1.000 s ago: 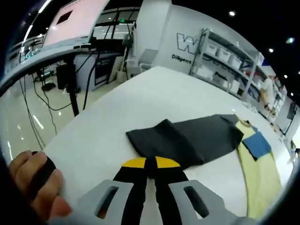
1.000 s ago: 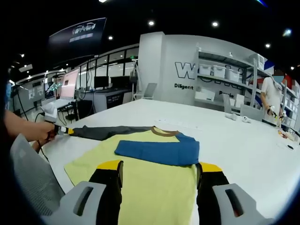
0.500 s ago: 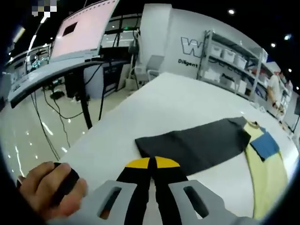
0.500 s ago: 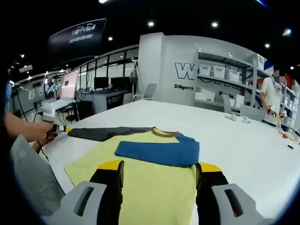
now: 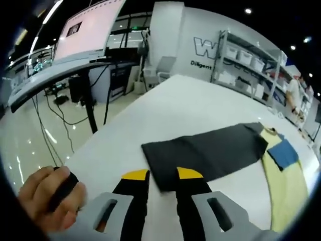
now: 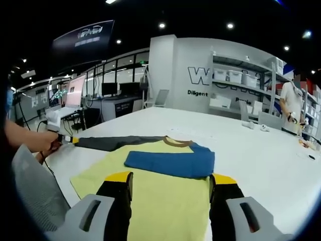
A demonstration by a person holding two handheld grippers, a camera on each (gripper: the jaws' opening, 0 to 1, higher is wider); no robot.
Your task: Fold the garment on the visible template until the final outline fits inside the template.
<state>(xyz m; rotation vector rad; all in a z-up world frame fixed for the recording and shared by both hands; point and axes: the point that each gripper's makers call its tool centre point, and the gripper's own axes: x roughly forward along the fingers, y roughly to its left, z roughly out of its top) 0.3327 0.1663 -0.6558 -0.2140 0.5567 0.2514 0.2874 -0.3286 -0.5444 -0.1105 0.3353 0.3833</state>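
A shirt with a pale yellow body (image 6: 165,193) lies flat on the white table (image 6: 261,165). Its blue sleeve (image 6: 170,161) is folded across the chest. Its dark grey sleeve (image 5: 205,153) stretches out flat to the side, also seen as a grey strip (image 6: 113,142) in the right gripper view. My left gripper (image 5: 163,174) is open at the cuff end of the grey sleeve, the cloth edge lying between its yellow-tipped jaws. My right gripper (image 6: 170,178) is open above the yellow body, holding nothing. The left gripper (image 6: 67,139) appears small at the far left, held by a hand.
The table edge (image 5: 95,145) drops to a glossy floor on the left, with a desk and cables beyond. Shelving with boxes (image 6: 235,75) stands at the back. A person (image 6: 291,108) stands at the far right. Small items (image 6: 251,125) lie on the far table.
My left gripper has opened and let go of the grey sleeve's cuff, which now lies flat on the table. The right gripper has stayed still.
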